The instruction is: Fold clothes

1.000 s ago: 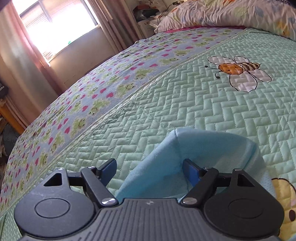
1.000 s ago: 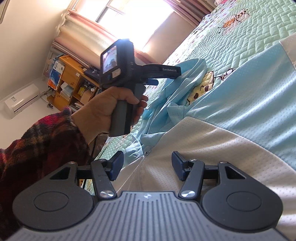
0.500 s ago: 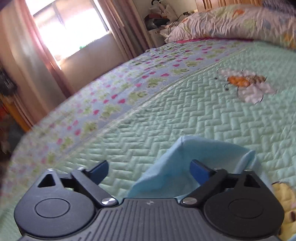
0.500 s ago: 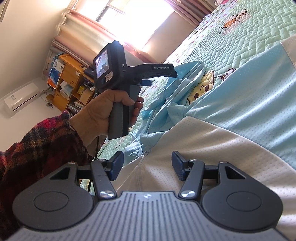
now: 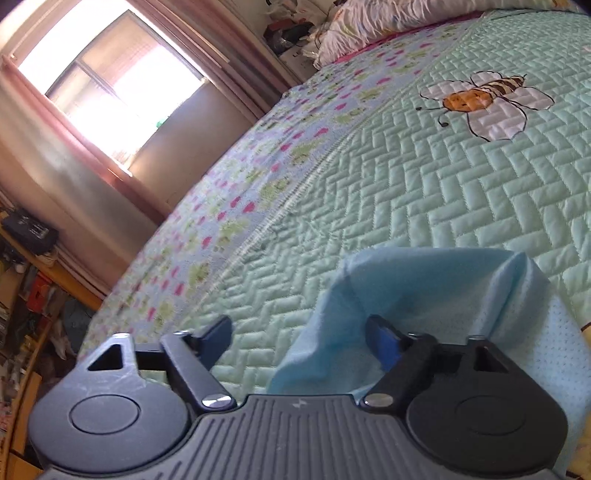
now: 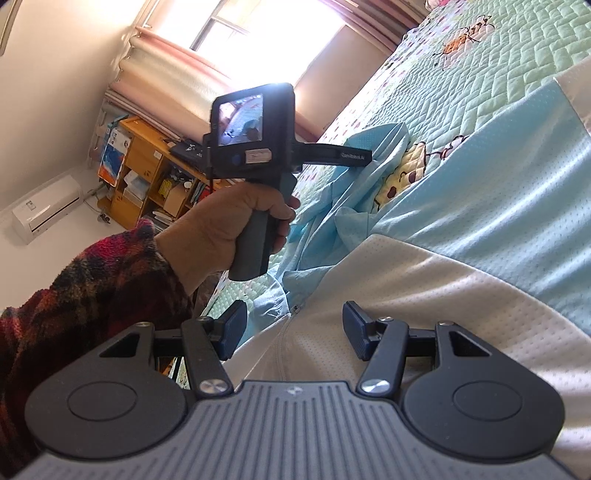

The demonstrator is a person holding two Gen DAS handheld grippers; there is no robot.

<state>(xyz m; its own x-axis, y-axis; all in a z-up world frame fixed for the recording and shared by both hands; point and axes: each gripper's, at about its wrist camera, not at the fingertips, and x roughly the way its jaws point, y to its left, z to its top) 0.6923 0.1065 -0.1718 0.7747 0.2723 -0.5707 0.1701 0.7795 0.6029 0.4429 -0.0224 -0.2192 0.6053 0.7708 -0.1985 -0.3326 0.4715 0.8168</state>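
Note:
A light blue and white jacket (image 6: 480, 184) lies spread on the bed, its white zipped part (image 6: 406, 288) nearest the right wrist camera. My right gripper (image 6: 295, 321) hovers open over that white part by the zipper, pinching nothing. A hand (image 6: 229, 229) in a plaid sleeve holds my left gripper (image 5: 299, 330) at the jacket's raised blue sleeve (image 5: 424, 288). Its jaws are closing. The sleeve's folded edge stands between them, close against the right finger (image 5: 382, 341), while the left finger (image 5: 218, 336) is clear of the cloth.
The green quilted bedspread (image 5: 406, 203) with a bee patch (image 5: 484, 103) stretches beyond the sleeve, and pillows (image 5: 406, 14) lie at the head. A bright window (image 5: 110, 85), curtains and a cluttered wooden shelf (image 6: 147, 166) stand past the bed's left edge.
The left gripper's jaws spread wider, then narrowed again around the sleeve edge, and the gripper rolled and shifted slightly. The right gripper has stayed still.

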